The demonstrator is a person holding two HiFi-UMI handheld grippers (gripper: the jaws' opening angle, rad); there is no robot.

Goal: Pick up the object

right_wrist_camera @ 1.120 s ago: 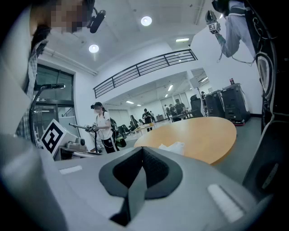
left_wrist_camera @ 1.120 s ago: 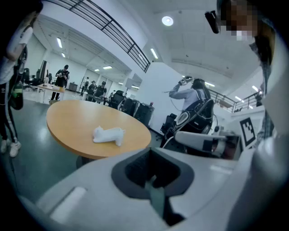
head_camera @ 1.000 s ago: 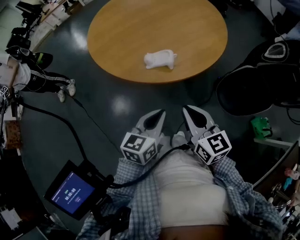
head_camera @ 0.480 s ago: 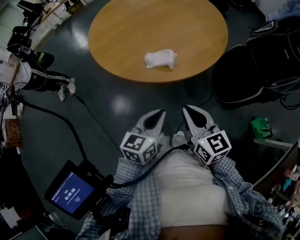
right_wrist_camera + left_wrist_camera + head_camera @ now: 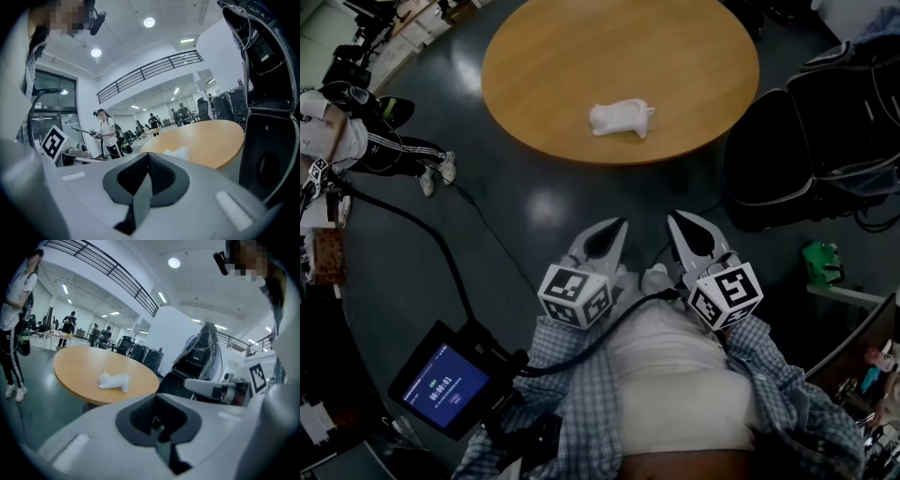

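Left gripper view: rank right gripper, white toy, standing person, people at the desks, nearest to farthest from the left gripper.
1. right gripper, alongside on the right.
2. white toy, ahead on the round table.
3. standing person, left edge, beyond the table.
4. people at the desks, far back left.

White object [image 5: 621, 118], tan table [image 5: 544, 66], dark grey floor [image 5: 675, 197], blue-and-white checked shirt [image 5: 572, 380].

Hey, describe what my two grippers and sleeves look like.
The left gripper and right gripper are pale grey, tapering shells with dark-lined tongs. Each carries a white cube with black square markers. A black cable runs back between them. Sleeves are a blue-and-white checked shirt.
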